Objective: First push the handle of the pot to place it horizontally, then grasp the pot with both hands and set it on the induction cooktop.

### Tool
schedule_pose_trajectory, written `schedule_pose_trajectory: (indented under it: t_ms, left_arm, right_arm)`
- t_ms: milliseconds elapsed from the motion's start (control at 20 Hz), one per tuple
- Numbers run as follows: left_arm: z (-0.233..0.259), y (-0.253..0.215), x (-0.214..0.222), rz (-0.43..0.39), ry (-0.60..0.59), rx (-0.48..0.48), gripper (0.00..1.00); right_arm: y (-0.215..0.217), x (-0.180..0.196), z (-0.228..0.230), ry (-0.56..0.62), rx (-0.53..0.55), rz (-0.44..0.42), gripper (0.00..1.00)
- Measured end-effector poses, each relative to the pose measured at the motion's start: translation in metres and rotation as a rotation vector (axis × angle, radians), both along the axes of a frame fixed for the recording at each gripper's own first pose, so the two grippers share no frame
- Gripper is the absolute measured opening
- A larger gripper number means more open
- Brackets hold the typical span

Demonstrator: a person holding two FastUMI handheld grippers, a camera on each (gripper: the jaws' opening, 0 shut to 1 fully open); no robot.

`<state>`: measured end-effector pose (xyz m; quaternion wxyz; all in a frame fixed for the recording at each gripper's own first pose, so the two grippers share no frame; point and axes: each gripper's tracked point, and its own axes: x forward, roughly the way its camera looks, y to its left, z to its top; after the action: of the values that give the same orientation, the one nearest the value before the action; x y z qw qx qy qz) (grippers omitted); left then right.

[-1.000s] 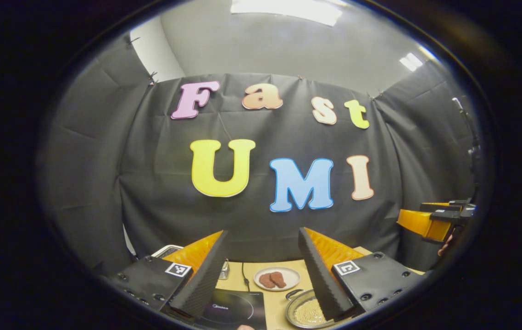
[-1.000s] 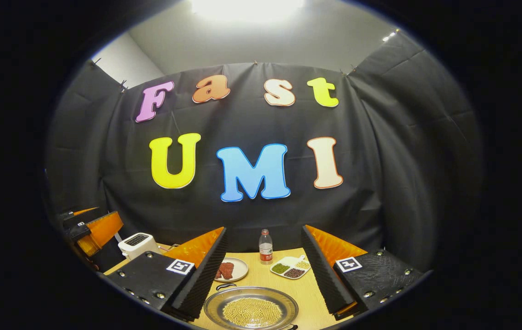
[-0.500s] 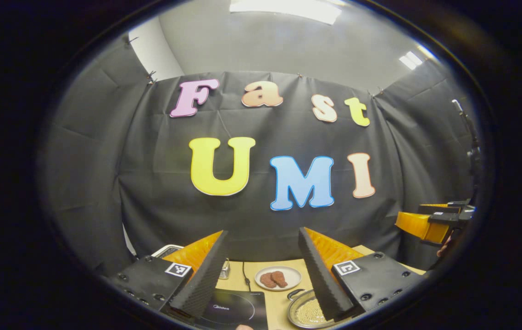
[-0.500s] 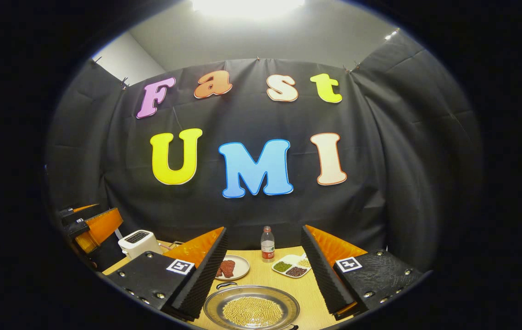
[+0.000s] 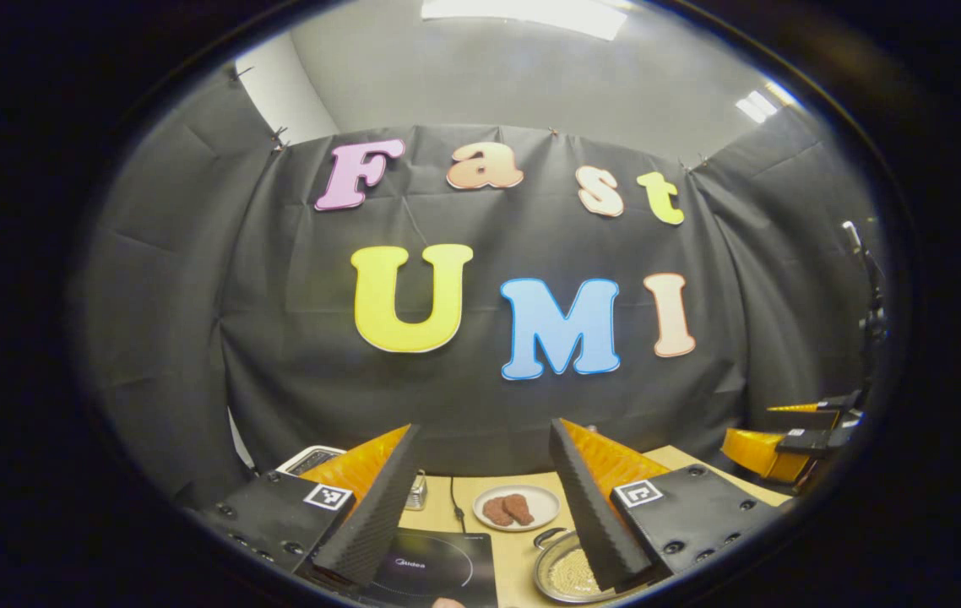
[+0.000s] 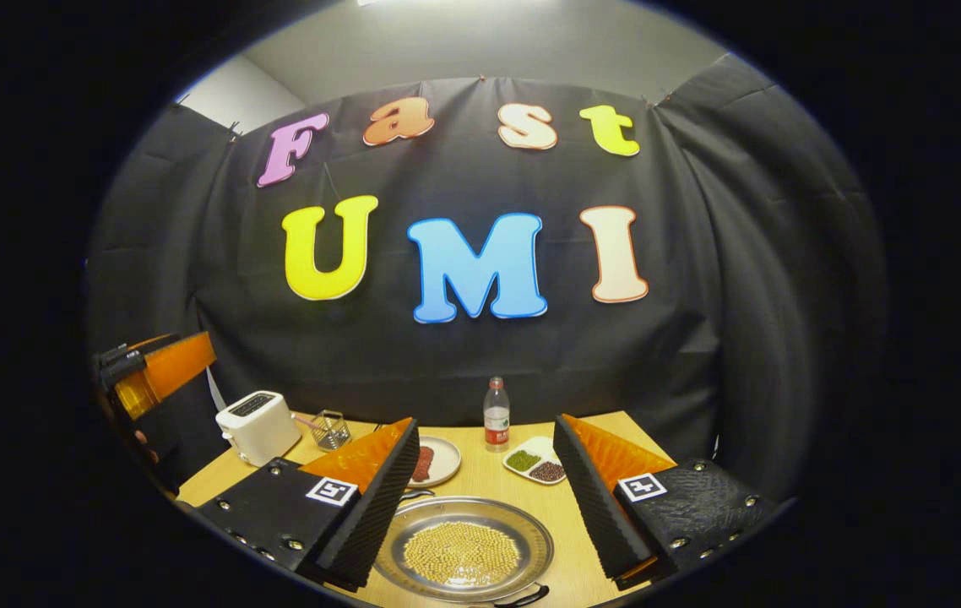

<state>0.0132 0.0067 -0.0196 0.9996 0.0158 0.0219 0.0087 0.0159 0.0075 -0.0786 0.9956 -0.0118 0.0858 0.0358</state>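
Observation:
A shallow metal pot (image 6: 464, 553) with yellow grains in it rests on the wooden table (image 6: 497, 485). One dark handle (image 6: 523, 596) points toward me and the other (image 6: 417, 494) points away, at its far left. My right gripper (image 6: 485, 426) hovers open just above and behind the pot, touching nothing. In the left gripper view the pot (image 5: 561, 574) shows to the right of the black induction cooktop (image 5: 438, 570). My left gripper (image 5: 484, 426) is open above the cooktop, its right finger (image 5: 594, 515) covering part of the pot.
A plate of meat (image 5: 516, 508) lies behind the pot. A white toaster (image 6: 257, 426), a wire basket (image 6: 328, 429), a bottle (image 6: 496, 414) and a divided dish of beans (image 6: 540, 460) stand along the back of the table. A cord (image 5: 453, 498) runs from the cooktop.
Both grippers have tipped downward, the right one more, so more of the table shows. The pot and cooktop have not moved. Both grippers stay open.

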Motion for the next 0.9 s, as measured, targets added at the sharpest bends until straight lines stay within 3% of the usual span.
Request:
schedule_pose_trajectory:
  t_ms: [250,350,500,550,650,750,900]
  left_arm:
    - [-0.01,-0.002,0.001,0.0,0.02,0.001,0.95]
    - [-0.012,-0.003,-0.001,-0.002,0.029,0.002,0.95]
    - [-0.02,-0.008,-0.002,-0.007,0.042,0.002,0.95]
    - [-0.023,-0.009,-0.002,-0.008,0.048,0.003,0.95]
    - [-0.028,-0.012,-0.002,-0.014,0.063,0.005,0.95]
    - [-0.033,-0.013,-0.002,-0.016,0.074,0.007,0.97]
    - [-0.039,-0.018,-0.002,-0.02,0.089,0.008,0.97]
  right_arm:
    - [0.001,-0.01,-0.052,0.133,-0.009,0.042,0.96]
    - [0.003,-0.014,-0.076,0.207,-0.005,0.058,0.84]
    - [0.002,-0.024,-0.111,0.319,0.009,0.064,0.57]
    - [0.003,-0.026,-0.125,0.355,-0.003,0.07,0.57]
    - [0.001,-0.034,-0.142,0.415,-0.005,0.074,0.21]
    - [0.004,-0.042,-0.166,0.495,-0.001,0.104,0.17]
    - [-0.007,-0.062,-0.2,0.62,-0.014,0.071,0.05]
